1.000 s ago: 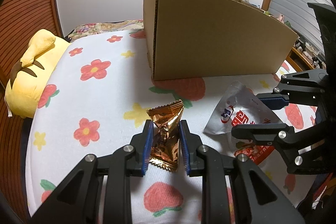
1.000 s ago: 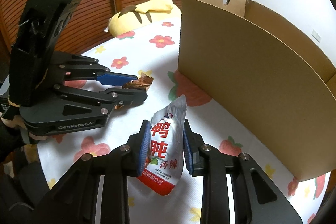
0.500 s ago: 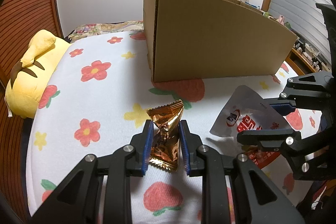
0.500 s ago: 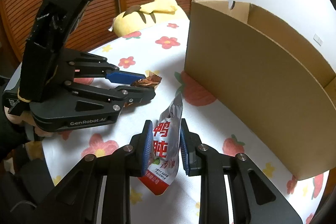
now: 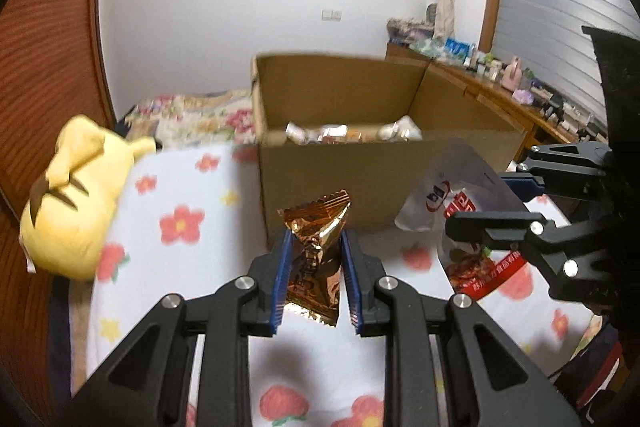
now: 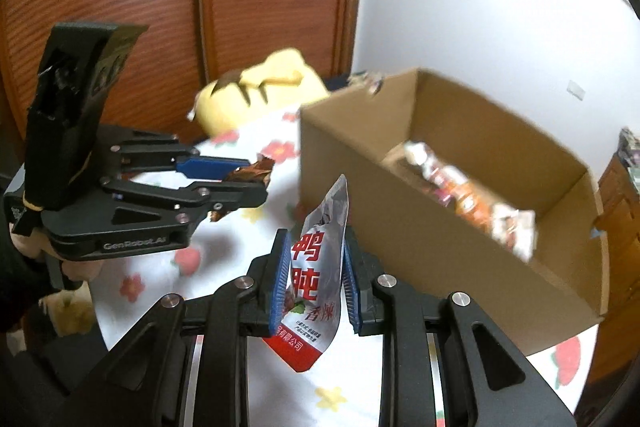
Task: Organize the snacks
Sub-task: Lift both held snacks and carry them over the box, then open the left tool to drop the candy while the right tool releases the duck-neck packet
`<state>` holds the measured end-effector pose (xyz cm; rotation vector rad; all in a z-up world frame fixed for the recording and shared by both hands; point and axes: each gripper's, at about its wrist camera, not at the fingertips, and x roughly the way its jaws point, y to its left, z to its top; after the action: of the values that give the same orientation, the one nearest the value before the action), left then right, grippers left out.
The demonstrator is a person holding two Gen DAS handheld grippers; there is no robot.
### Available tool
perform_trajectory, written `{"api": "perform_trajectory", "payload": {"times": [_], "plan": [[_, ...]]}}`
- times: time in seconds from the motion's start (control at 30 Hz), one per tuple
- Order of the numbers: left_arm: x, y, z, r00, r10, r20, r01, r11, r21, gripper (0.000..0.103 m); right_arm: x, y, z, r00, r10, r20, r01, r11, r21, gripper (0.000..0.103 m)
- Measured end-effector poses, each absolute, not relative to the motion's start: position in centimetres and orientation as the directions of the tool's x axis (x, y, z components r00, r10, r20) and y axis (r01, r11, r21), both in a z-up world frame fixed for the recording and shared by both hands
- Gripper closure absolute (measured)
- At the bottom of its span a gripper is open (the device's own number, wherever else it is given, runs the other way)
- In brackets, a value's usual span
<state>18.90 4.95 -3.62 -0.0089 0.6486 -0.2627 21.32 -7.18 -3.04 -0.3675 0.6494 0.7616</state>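
My left gripper (image 5: 314, 251) is shut on a shiny brown foil snack packet (image 5: 316, 259), lifted off the flowered cloth (image 5: 180, 227). My right gripper (image 6: 314, 247) is shut on a silver pouch with red print (image 6: 316, 275), also held in the air. Each gripper shows in the other's view: the right gripper (image 5: 476, 199) with its pouch (image 5: 452, 195) at the right, the left gripper (image 6: 248, 179) with its packet (image 6: 252, 173) at the left. The open cardboard box (image 5: 360, 179) stands just ahead, and several wrapped snacks (image 6: 460, 187) lie inside it (image 6: 400, 211).
A yellow plush toy (image 5: 76, 195) lies at the bed's left edge, seen again in the right wrist view (image 6: 256, 95). Wooden slatted doors (image 6: 160, 7) stand behind. A cluttered wooden shelf (image 5: 500, 83) runs along the right wall. A hand (image 6: 76, 267) holds the left gripper.
Both grippers have risen with their snacks off the cloth. The box's open top and the snacks inside have come into view.
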Motion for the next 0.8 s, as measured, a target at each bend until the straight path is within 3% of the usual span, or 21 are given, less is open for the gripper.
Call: {"api": "perform_trajectory", "payload": {"times": [0.4, 0.8], "plan": [[23.0, 1.3, 3.1, 0.818, -0.257, -0.514, 0.291, 0.957, -0.016, 0.08, 25.2, -12.3, 4.0, 0.68, 0.507, -0.53, -0.639, 0.764, -0.089, 0.08], [28.5, -2.3, 2.5, 0.797, -0.242, -0.553, 0.306, 0.952, 0.024, 0.079, 30.4, -16.3, 2.0, 0.724, 0.413, -0.552, -0.531, 0.845, -0.065, 0.08]]}}
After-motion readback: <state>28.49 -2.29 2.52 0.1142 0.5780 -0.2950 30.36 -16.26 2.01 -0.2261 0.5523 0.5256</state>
